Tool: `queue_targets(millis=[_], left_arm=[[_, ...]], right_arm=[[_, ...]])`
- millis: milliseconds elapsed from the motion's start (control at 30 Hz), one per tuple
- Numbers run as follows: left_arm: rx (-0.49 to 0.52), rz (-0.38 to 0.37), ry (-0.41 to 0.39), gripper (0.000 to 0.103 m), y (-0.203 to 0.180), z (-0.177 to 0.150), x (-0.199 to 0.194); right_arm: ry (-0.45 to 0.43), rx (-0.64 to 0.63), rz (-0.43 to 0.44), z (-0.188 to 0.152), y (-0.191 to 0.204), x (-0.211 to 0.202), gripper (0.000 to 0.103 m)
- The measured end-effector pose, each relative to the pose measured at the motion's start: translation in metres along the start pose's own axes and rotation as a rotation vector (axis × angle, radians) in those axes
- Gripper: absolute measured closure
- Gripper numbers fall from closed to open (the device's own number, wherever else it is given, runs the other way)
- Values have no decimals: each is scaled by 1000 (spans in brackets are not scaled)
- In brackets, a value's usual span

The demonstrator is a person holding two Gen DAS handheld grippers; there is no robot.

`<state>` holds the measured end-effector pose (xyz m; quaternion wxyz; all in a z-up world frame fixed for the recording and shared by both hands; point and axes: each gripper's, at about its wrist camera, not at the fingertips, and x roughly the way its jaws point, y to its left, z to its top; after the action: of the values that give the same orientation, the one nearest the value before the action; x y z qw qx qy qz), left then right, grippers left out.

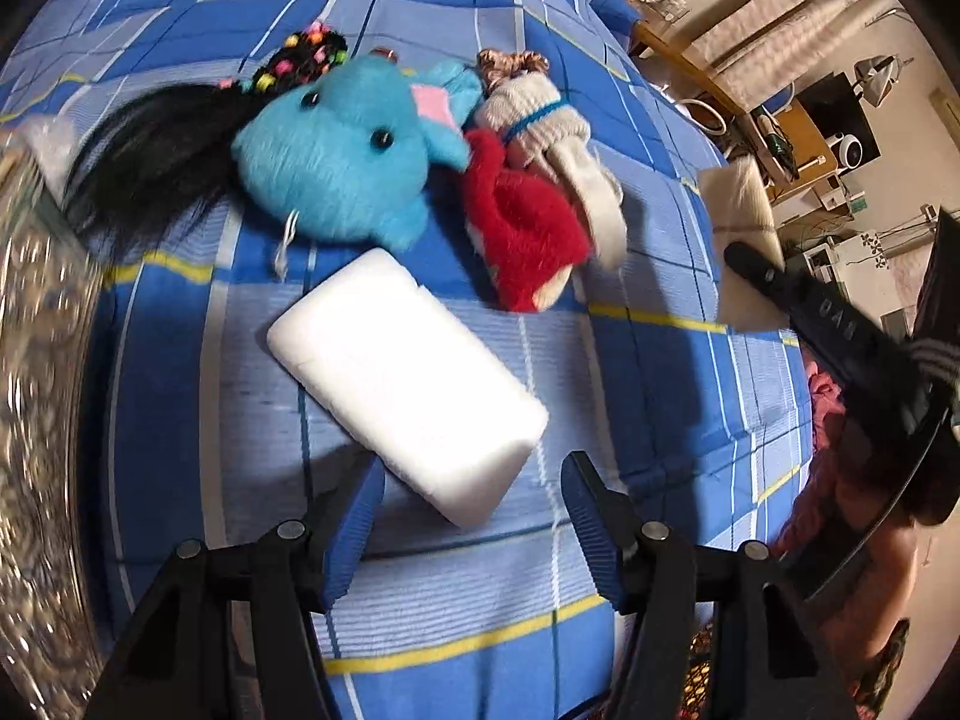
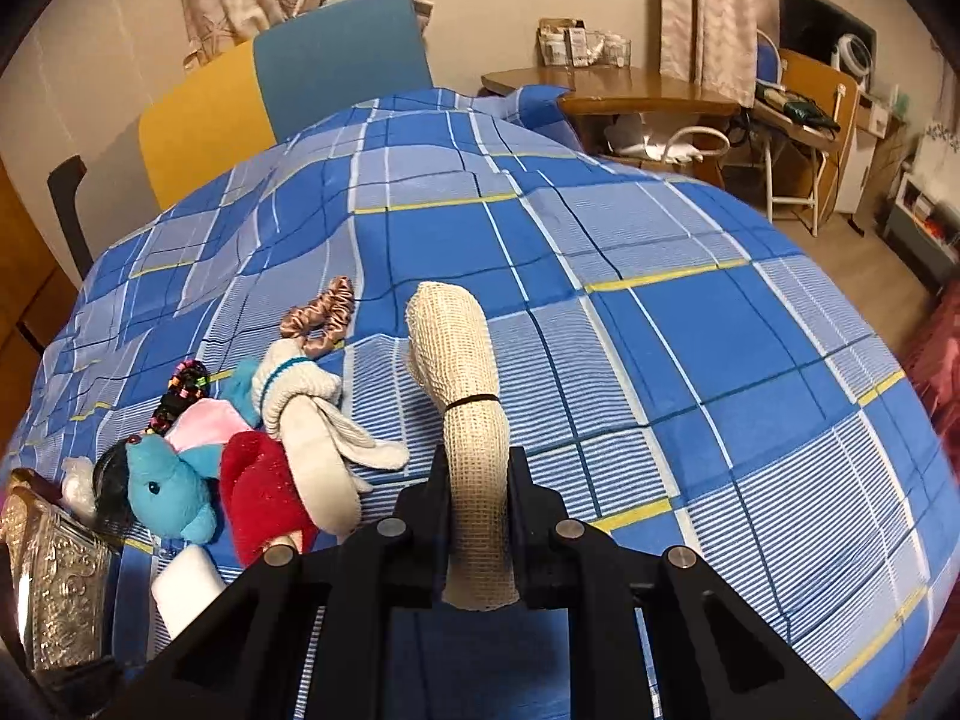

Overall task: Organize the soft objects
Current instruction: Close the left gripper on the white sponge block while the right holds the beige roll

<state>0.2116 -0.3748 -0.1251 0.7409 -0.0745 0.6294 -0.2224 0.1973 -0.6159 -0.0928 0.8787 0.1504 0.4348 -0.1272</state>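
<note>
Silver embossed metal, the side of a box (image 2: 57, 588), is seen at the far left edge of the blue checked bedspread (image 2: 690, 360). Just beside it a black wig (image 1: 150, 150) with a beaded hair tie (image 1: 306, 57) is spread out, touching a blue plush elephant (image 1: 342, 150). Against the elephant's right side a red plush piece (image 1: 522, 228) and a knotted cream sock bundle (image 1: 540, 114) are laid, with a pink scrunchie (image 2: 321, 312) just behind them. In front of the elephant a white foam block (image 1: 402, 384) is set at a slant; the left gripper (image 1: 474, 510) is held over its near corner with its jaws spread wide and nothing between them. Further right, a rolled beige mesh cloth (image 2: 468, 408), bound by a black band, is clamped upright between the closed jaws of the right gripper (image 2: 480, 498), above the bedspread.
</note>
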Motion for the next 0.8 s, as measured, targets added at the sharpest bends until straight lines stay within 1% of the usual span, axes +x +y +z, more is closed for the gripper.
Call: queue_targets(millis=[67,133,267,300,333,367,400,433,500,533,600,700,800], left_arm=[[-18,-3,12,41,0,6,3],[-68,-14,46,41,6,10,8],[-204,-71,27,40,22,11,4],[-222,-75,26,40,25,13,3],[-237,-65,17,34,27,16,2],[-236,-41,-1,24,26,18,0],[-224,-15,-15,20,24,20,-2],[-201,23,-25,19,21,24,-2],[-169,65,-35,19,15,30,0],[-151,81,-26,19,11,33,5],[-124,139,9,20,6,36,14],[-77,205,10,20,-3,39,21],[-45,232,2,21,-8,36,23]], right_arm=[[5,12,3,0,-3,1,87],[3,10,7,0,-2,1,87],[-1,5,21,0,-1,1,87],[-2,3,23,1,0,1,87],[-4,2,24,1,0,0,87],[-6,3,24,1,0,0,87],[-7,5,27,1,0,0,87],[-9,8,30,1,-1,-1,87],[-9,11,30,1,-1,0,87],[-7,10,31,1,-1,0,87],[-3,10,28,1,-1,1,87],[-2,11,28,1,-2,2,87],[-2,8,29,1,-2,2,87]])
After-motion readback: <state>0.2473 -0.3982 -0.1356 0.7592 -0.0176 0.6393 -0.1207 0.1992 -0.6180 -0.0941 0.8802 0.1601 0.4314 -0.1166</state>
